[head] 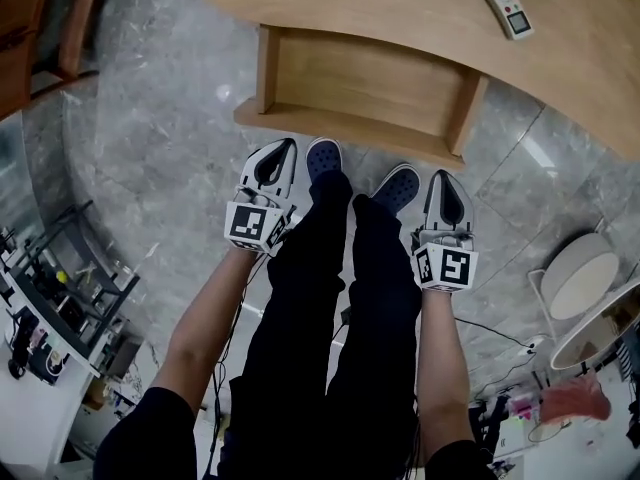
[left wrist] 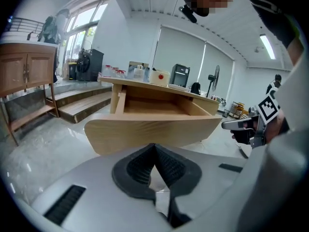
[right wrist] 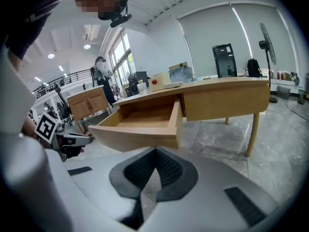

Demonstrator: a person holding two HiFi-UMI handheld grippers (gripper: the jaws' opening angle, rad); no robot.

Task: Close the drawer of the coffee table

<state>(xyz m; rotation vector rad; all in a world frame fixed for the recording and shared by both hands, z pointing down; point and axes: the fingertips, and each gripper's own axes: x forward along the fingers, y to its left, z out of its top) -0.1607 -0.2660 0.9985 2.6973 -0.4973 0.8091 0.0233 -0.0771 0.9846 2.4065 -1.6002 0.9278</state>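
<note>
The drawer (head: 360, 93) is wide open, nothing pushed yet; my left tongs (head: 283, 148) and right tongs (head: 446, 178) are closed, empty.

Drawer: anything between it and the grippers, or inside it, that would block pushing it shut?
Nothing visible. The drawer is pulled out and looks empty. The left gripper and right gripper, both shut and empty, sit just short of it with only floor between.
</note>
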